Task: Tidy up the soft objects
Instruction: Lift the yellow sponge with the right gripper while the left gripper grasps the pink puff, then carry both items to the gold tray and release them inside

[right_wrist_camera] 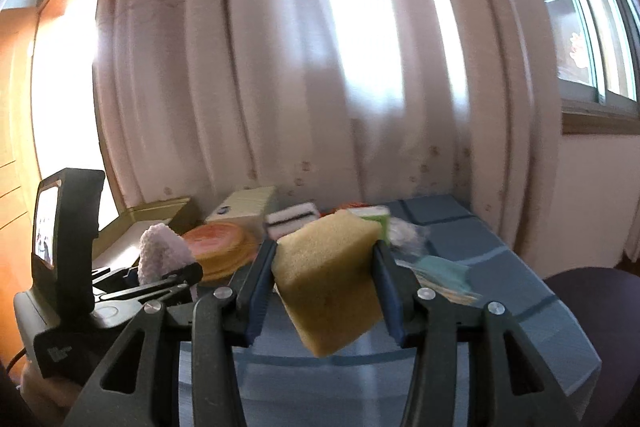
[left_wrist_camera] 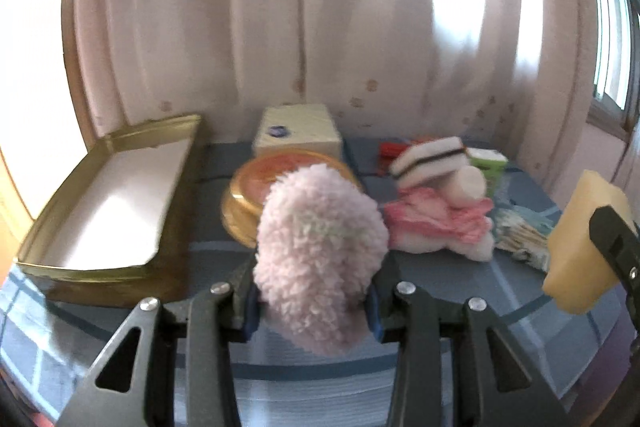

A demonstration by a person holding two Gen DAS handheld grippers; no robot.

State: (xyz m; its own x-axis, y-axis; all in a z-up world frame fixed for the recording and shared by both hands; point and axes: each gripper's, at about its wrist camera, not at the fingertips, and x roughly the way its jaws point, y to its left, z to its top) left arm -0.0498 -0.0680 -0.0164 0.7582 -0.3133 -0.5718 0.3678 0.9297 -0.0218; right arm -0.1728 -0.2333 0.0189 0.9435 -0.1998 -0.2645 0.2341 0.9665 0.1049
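- left wrist view: your left gripper [left_wrist_camera: 312, 301] has its two jaws clamped on one fluffy pink plush piece [left_wrist_camera: 320, 251], which bulges up between the blue pads, lifted off the blue plaid tablecloth [left_wrist_camera: 440, 279].
- to the left you have one open gold tin tray [left_wrist_camera: 52, 259], rectangular, its white floor bare.
- straight behind the plush sits one round gold tin [left_wrist_camera: 244, 211] with an orange lid, and behind that one pale cream box [left_wrist_camera: 298, 131] against the curtain [left_wrist_camera: 280, 7].
- to the right you have one heap of soft things: one white sponge with black stripe [left_wrist_camera: 430, 157], one pink cloth [left_wrist_camera: 436, 223], one green-and-white pack [left_wrist_camera: 490, 163] and one pale patterned cloth [left_wrist_camera: 520, 235]; the rest is too blurred to count.
- at the right edge your right gripper [left_wrist_camera: 616, 247] shows one black finger pressed against one yellow sponge block [left_wrist_camera: 580, 239], held in the air.
- right wrist view: your right gripper [right_wrist_camera: 325, 279] squeezes that one yellow sponge block [right_wrist_camera: 328, 283] between both jaws, tilted, above the tablecloth [right_wrist_camera: 500, 251].
- to the left you see your left gripper [right_wrist_camera: 168, 277] from the side, carrying the one pink plush piece [right_wrist_camera: 160, 251].
- behind stand the gold tray [right_wrist_camera: 160, 213], the round tin [right_wrist_camera: 218, 243], the cream box [right_wrist_camera: 244, 205] and the striped sponge [right_wrist_camera: 292, 219], one of each.
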